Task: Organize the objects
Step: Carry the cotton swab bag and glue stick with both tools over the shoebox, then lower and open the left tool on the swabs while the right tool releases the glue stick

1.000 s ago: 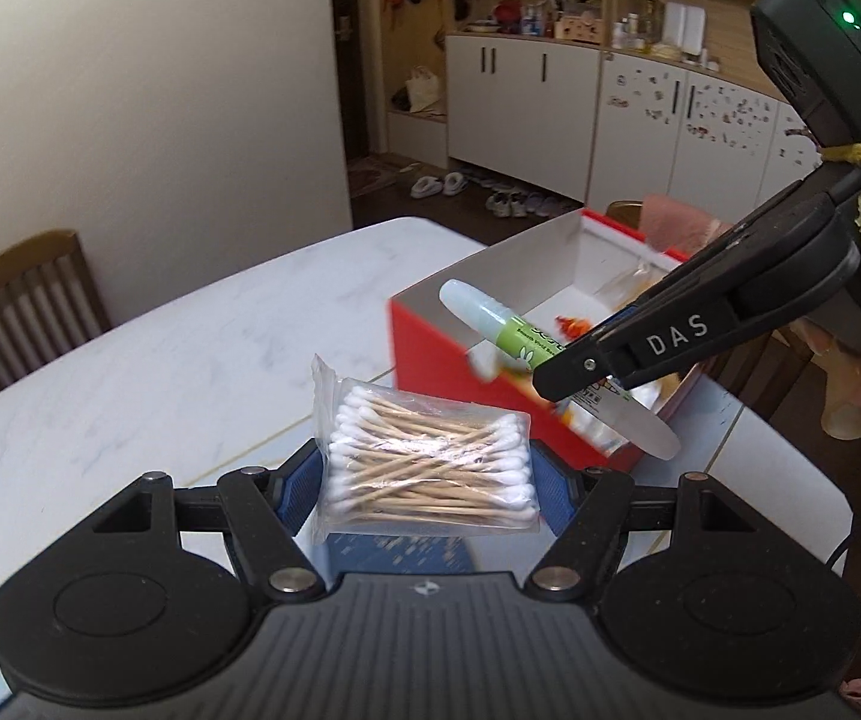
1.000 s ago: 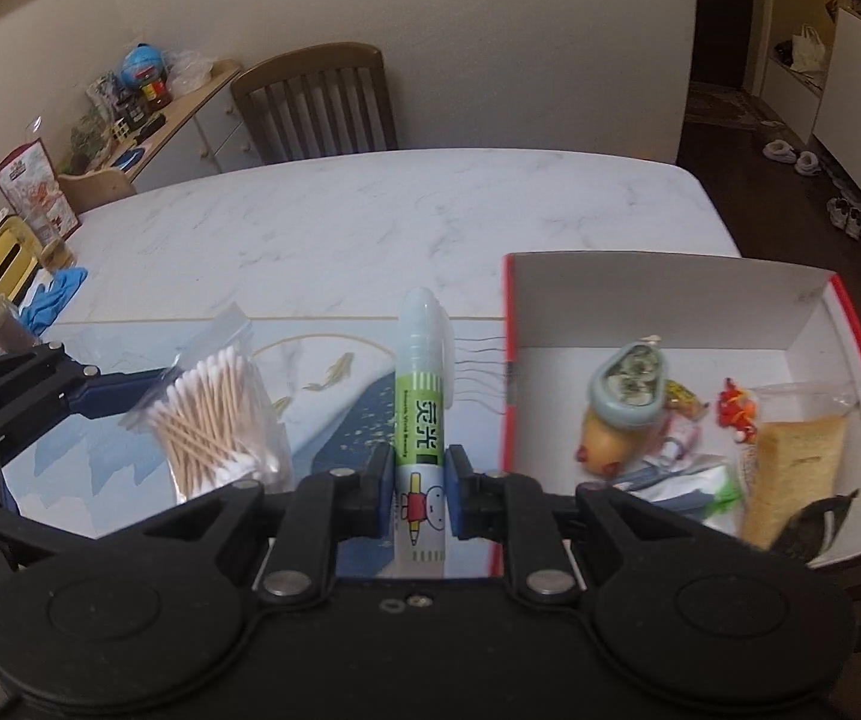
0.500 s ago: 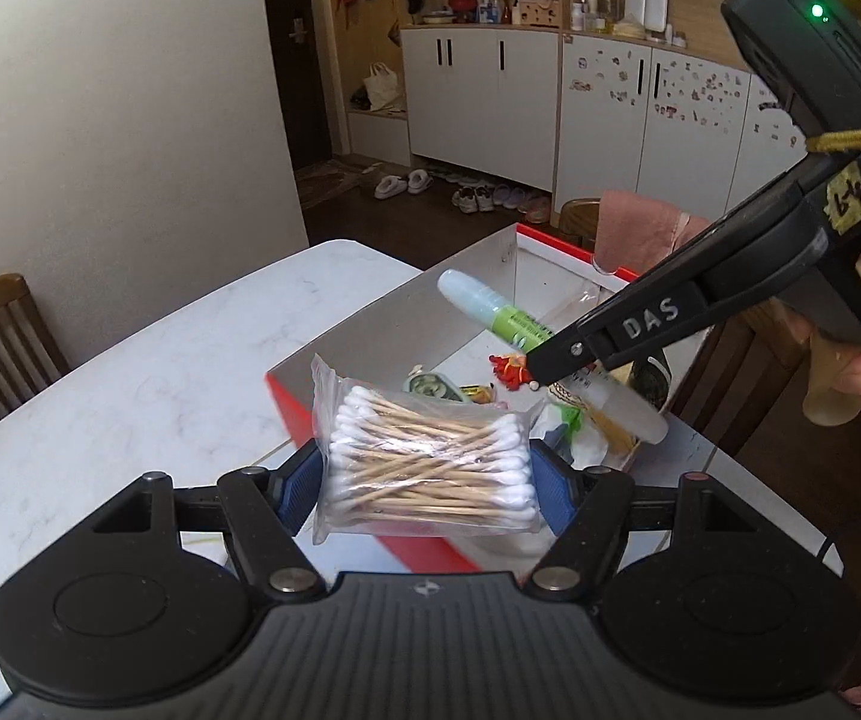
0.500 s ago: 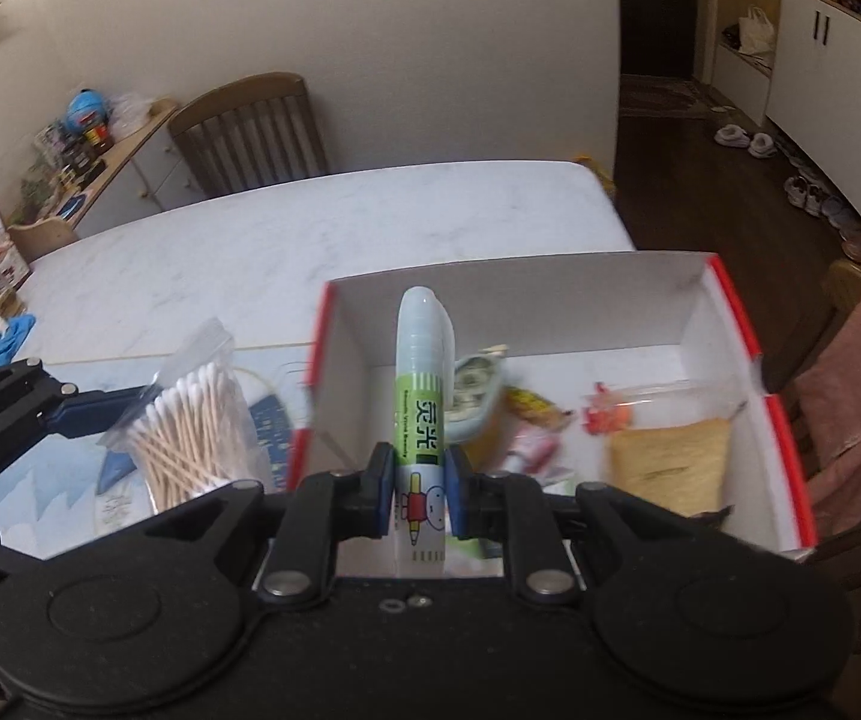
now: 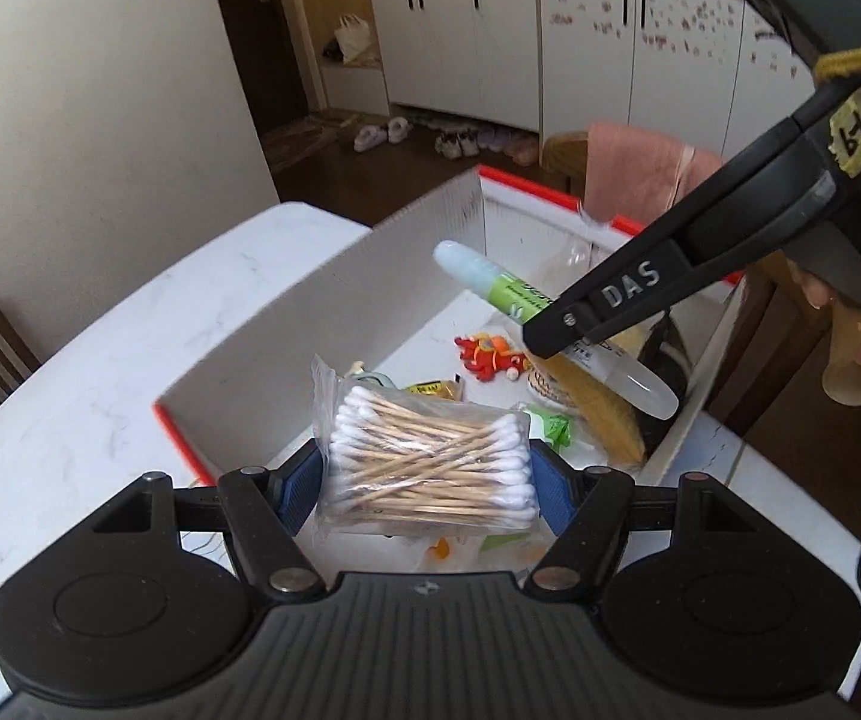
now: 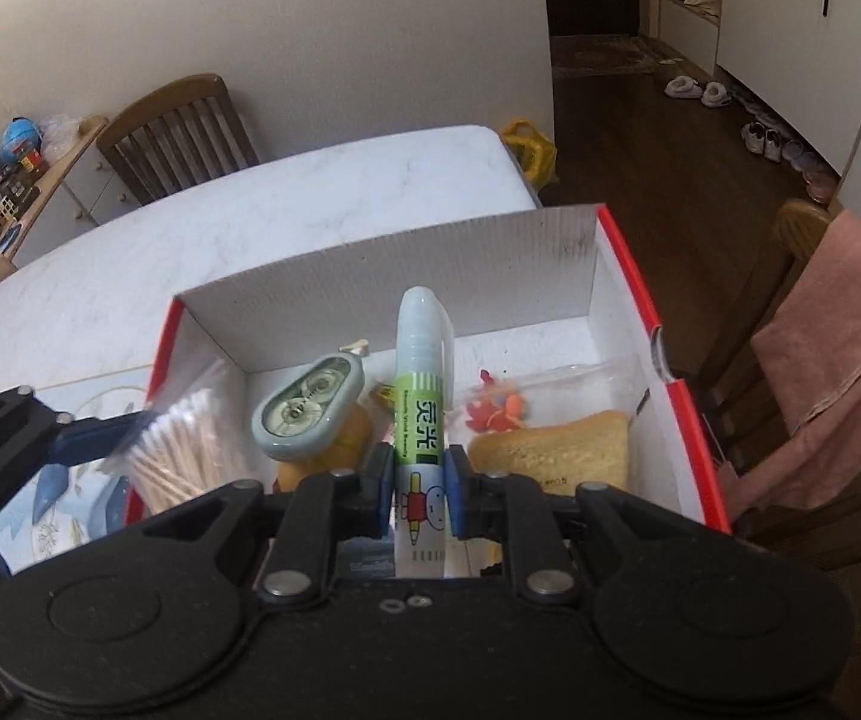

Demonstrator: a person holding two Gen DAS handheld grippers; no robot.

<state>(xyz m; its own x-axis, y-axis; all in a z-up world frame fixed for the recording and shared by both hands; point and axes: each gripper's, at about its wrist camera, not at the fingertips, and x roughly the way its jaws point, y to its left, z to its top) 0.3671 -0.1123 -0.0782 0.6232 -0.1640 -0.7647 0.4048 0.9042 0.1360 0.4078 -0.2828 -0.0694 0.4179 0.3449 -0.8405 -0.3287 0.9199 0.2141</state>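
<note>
My left black two-finger gripper is squeezed tight on a clear bag of cotton swabs. My right black gripper pinches a green and white glue stick, tip pointing forward.

The box sits on the bench, at its right end. In the box, seen from the right wrist, the tape roller lies left, the toy right of it, and the bread bag near right. The glue stick hangs over the box middle. The swab bag is over the box's near left edge. A chair stands behind the bench; another chair stands right of the box.
</note>
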